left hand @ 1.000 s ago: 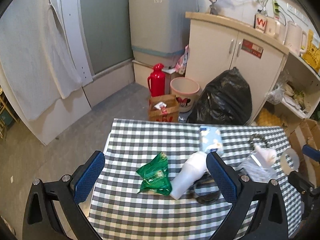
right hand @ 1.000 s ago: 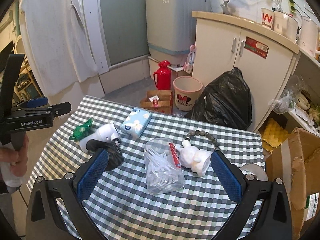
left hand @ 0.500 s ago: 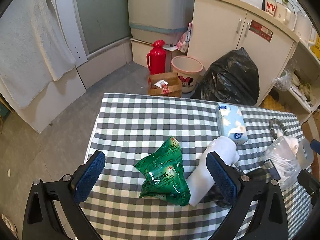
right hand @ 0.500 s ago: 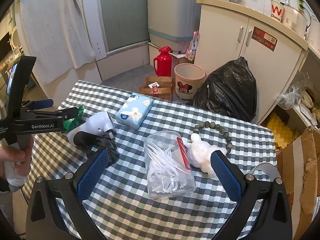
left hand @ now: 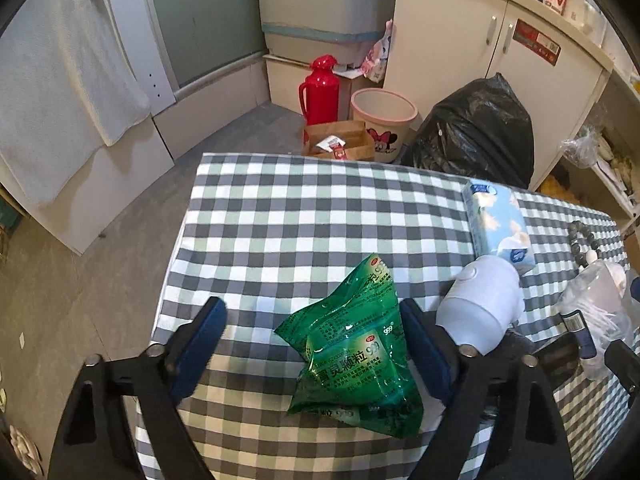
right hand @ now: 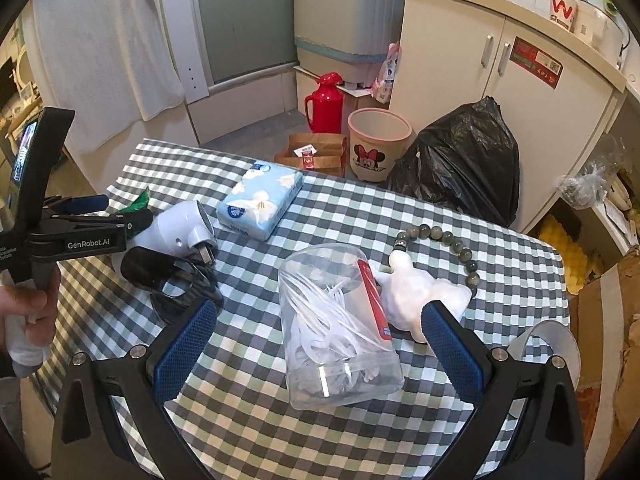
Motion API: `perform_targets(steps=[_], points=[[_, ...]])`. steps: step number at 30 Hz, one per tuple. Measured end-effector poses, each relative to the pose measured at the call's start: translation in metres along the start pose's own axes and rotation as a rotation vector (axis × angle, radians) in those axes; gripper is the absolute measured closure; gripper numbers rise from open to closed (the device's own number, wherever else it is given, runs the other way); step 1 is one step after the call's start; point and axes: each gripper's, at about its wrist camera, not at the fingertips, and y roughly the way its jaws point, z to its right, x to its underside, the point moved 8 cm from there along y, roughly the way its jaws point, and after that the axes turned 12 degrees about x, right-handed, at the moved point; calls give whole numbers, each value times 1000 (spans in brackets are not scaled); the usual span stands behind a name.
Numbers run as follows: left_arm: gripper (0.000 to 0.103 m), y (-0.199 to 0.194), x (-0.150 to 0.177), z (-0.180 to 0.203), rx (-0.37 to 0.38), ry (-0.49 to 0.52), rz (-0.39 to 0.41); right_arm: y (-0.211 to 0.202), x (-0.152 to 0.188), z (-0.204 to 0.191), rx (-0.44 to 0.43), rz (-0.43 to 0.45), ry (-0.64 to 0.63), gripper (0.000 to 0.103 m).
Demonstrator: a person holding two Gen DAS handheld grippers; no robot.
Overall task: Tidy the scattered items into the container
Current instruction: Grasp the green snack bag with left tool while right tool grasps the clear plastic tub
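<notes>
A green foil packet [left hand: 356,348] lies on the checked tablecloth between the open fingers of my left gripper [left hand: 316,344], close to the right finger. A white hair dryer [left hand: 480,304] with a black cord lies just right of it. A clear plastic jar [right hand: 336,328] of white sticks lies on its side between the open fingers of my right gripper [right hand: 320,344]. A white figurine [right hand: 416,292], a bead bracelet [right hand: 444,240] and a blue tissue pack [right hand: 260,200] lie beyond. The left gripper [right hand: 100,220] shows at the table's left, held by a hand.
A cardboard box [right hand: 608,340] stands at the table's right edge, with a tape roll [right hand: 552,340] beside it. Beyond the table's far edge are a black rubbish bag [right hand: 456,168], a pink bin [right hand: 376,148], a red flask [right hand: 324,104] and a small brown box [right hand: 316,156].
Both grippers moved forward and lower over the table. The green packet now lies between the left fingers; the jar sits closer between the right fingers. Nothing has been gripped.
</notes>
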Motion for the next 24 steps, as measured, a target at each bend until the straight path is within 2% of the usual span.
perform_targets(steps=[5, 10, 14, 20, 22, 23, 24], points=[[33, 7, 3, 0, 28, -17, -14, 12, 5, 0, -4, -30, 0, 0], [51, 5, 5, 2, 5, 2, -5, 22, 9, 3, 9, -54, 10, 0], [55, 3, 4, -1, 24, -17, 4, 30, 14, 0, 20, -72, -8, 2], [56, 1, 4, -3, 28, -20, 11, 36, 15, 0, 32, -74, -3, 3], [57, 1, 4, -1, 29, -19, 13, 35, 15, 0, 37, -69, -4, 9], [57, 0, 3, -1, 31, -19, 14, 36, 16, 0, 33, -73, -2, 18], [58, 0, 3, -1, 32, -18, 14, 38, 17, 0, 27, -86, 4, 32]])
